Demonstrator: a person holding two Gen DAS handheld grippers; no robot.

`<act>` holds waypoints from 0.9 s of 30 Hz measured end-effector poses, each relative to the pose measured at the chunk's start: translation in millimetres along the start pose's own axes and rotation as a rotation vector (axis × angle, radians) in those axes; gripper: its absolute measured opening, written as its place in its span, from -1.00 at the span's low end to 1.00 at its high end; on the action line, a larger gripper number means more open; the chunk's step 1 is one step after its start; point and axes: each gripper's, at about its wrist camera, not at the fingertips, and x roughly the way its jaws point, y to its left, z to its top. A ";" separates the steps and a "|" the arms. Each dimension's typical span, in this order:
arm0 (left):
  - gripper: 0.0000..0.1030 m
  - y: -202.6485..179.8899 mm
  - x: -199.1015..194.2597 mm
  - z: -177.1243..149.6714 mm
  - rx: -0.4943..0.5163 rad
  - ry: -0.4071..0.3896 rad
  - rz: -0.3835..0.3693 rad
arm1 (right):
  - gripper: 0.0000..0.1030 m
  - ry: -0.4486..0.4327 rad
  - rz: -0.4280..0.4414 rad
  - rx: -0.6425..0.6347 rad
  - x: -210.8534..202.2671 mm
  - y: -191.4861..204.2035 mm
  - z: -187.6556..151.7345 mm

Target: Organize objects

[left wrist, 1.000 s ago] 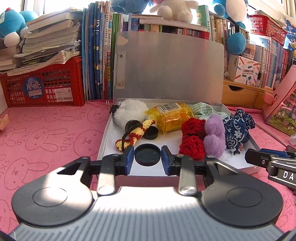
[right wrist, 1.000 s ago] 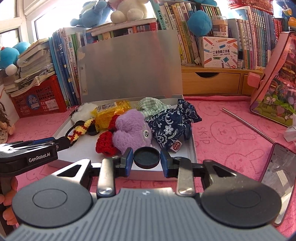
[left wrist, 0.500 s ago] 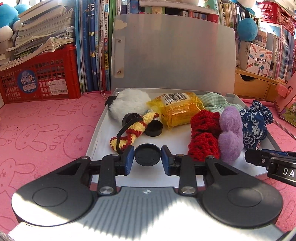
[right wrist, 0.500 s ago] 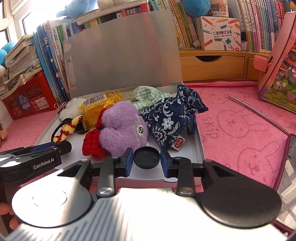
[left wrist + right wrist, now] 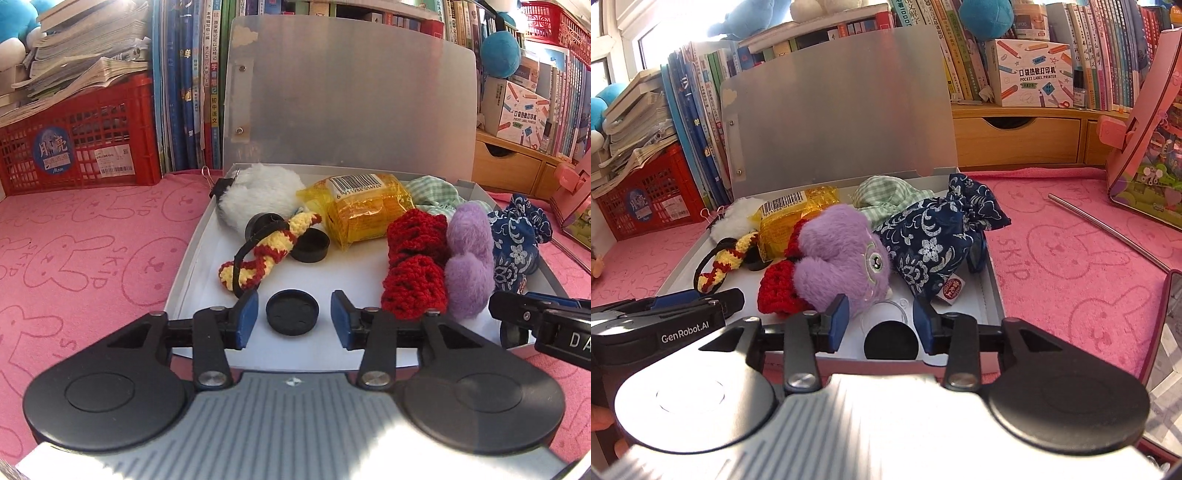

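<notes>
On left gripper (image 5: 733,299): "GenRobot.AI"

Both tongs (image 5: 293,319) (image 5: 880,319) now off caps (image 5: 292,312)

**Pink desk with an open box and items around it**

A desk (image 5: 92,236) covered in a pink cloth printed with rabbit outlines fills both views. In the middle lies a shallow white box (image 5: 192,254) with its grey lid (image 5: 351,99) standing upright at the back. To the left, a red plastic crate (image 5: 85,144) sits against the rear, with a row of upright books (image 5: 188,85) just beside it. To the right of the box, a thin metal rod (image 5: 1108,229) lies diagonally on the cloth. Near it a pink illustrated case (image 5: 1145,140) stands tilted. A wooden drawer unit (image 5: 1015,136) sits along the back.
</notes>
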 end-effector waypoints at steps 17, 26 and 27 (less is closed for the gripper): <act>0.76 1.6 -60.9 -16.4 0.054 -0.052 0.002 | 0.76 -0.078 -0.001 -0.044 -52.8 7.0 -25.9; 0.81 13.1 -105.9 -57.1 0.056 -0.023 -0.007 | 1.00 -0.055 -0.018 -0.087 -81.5 14.4 -69.4; 0.81 15.9 -109.7 -62.9 0.048 -0.016 -0.007 | 1.00 -0.048 -0.024 -0.098 -83.1 15.6 -74.1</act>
